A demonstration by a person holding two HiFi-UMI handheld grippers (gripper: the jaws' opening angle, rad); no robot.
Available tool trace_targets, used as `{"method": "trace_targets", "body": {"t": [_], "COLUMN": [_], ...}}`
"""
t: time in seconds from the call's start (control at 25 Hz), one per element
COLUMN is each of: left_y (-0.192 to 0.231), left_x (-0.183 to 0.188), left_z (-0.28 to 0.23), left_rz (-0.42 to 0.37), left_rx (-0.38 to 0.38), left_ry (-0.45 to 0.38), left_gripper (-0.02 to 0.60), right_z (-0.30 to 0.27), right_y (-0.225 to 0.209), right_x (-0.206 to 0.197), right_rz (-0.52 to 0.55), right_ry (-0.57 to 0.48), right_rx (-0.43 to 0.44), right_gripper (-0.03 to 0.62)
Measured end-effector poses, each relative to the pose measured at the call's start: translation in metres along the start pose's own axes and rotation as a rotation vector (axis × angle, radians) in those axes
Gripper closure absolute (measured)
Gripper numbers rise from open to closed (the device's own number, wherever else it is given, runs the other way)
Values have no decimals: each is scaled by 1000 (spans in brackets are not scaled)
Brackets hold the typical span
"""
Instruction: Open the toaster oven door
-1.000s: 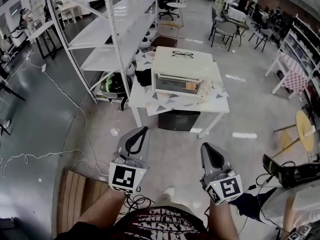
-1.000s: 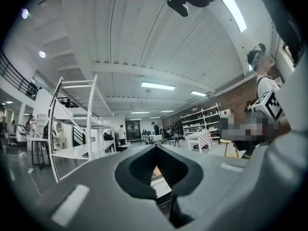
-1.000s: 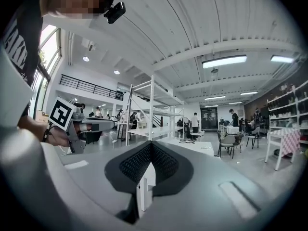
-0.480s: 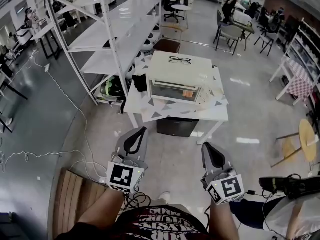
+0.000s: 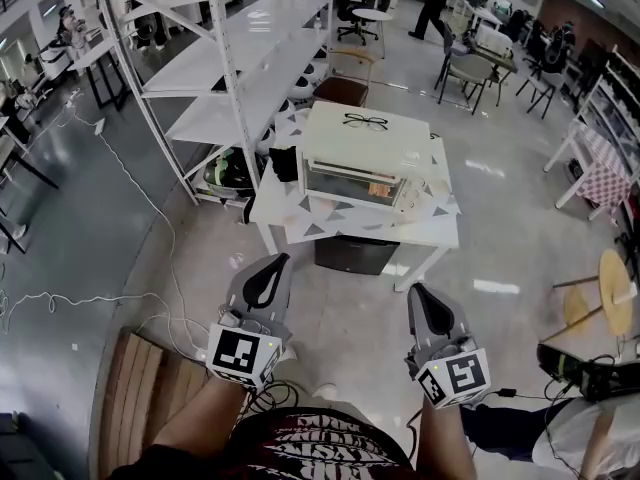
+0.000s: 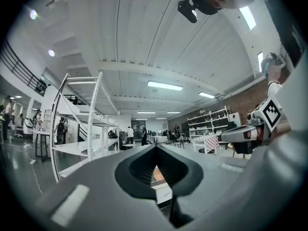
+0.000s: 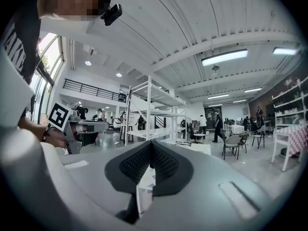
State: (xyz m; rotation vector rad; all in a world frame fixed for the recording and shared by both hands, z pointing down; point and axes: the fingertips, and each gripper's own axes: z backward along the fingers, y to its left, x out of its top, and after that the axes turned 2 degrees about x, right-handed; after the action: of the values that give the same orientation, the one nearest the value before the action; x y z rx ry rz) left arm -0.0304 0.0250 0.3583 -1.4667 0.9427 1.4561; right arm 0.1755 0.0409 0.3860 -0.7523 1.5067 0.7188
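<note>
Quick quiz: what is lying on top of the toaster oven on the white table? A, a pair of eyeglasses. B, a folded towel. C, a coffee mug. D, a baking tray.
A: the head view shows dark-framed eyeglasses lying on the flat white top of the toaster oven.

White toaster oven point(image 5: 362, 158), door closed.

large open lab: white shelving racks point(image 5: 225, 63), office chairs point(image 5: 455, 68), floor cables point(image 5: 120, 193)
</note>
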Motion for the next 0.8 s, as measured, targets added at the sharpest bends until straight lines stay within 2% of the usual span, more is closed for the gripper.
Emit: {"method": "trace_targets", "body": {"t": [0.12,0.28,0.36,0.8], "left_y": [3,9,12,47], "left_x": [-5,-17,-17,-23], "left_z": [-2,-7,-10,-43], "left_rz": [-2,-78,-91,-47], "left_rx": [-2,2,-5,-15], "left_ry": [9,50,51,68], "left_gripper": [580,580,580,580], "right_z": [-3,-9,-15,-57], "right_y": [-2,-3,-3,-11], "right_x": [-3,-5,-6,-3], "right_rz": [-6,-14,-18,-19], "right_ry": [6,5,6,10], "right_rx": [0,-6,-5,-19], "right_gripper": [568,568,568,568]}}
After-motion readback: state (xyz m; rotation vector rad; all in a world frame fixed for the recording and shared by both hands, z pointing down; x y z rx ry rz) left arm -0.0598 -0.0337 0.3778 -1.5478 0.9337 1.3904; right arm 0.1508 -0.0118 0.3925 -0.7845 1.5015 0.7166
